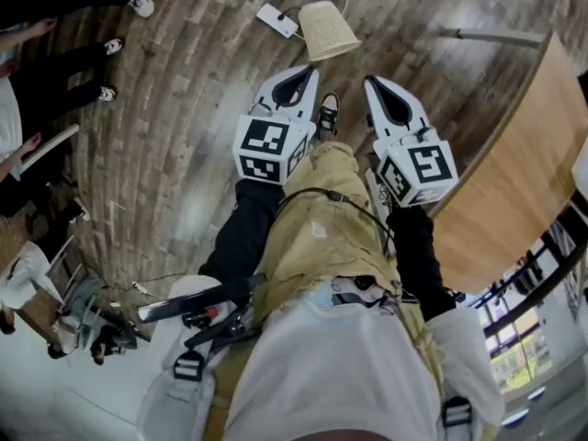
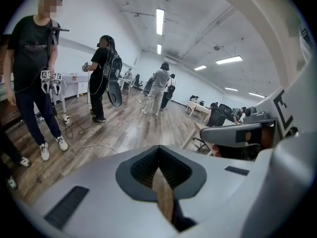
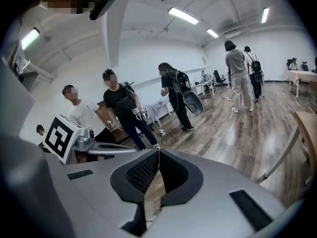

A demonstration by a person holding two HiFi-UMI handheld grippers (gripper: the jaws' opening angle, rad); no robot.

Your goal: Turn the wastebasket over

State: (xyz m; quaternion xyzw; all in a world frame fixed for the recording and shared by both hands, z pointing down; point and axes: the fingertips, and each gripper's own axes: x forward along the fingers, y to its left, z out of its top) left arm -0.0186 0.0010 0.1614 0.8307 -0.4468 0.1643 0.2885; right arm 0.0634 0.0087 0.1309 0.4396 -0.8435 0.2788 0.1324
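Jaws met tip to tip on our left gripper (image 1: 309,72), nothing between them; our right gripper (image 1: 371,82), just beside it, was closed and empty too. Beyond both tips, apart from them, we saw the wastebasket (image 1: 328,31) on the wooden floor (image 1: 184,136).

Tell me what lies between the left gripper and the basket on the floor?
Just bare wooden floor, in the head view, between left gripper and basket. The white power strip lies beside the basket, not between.
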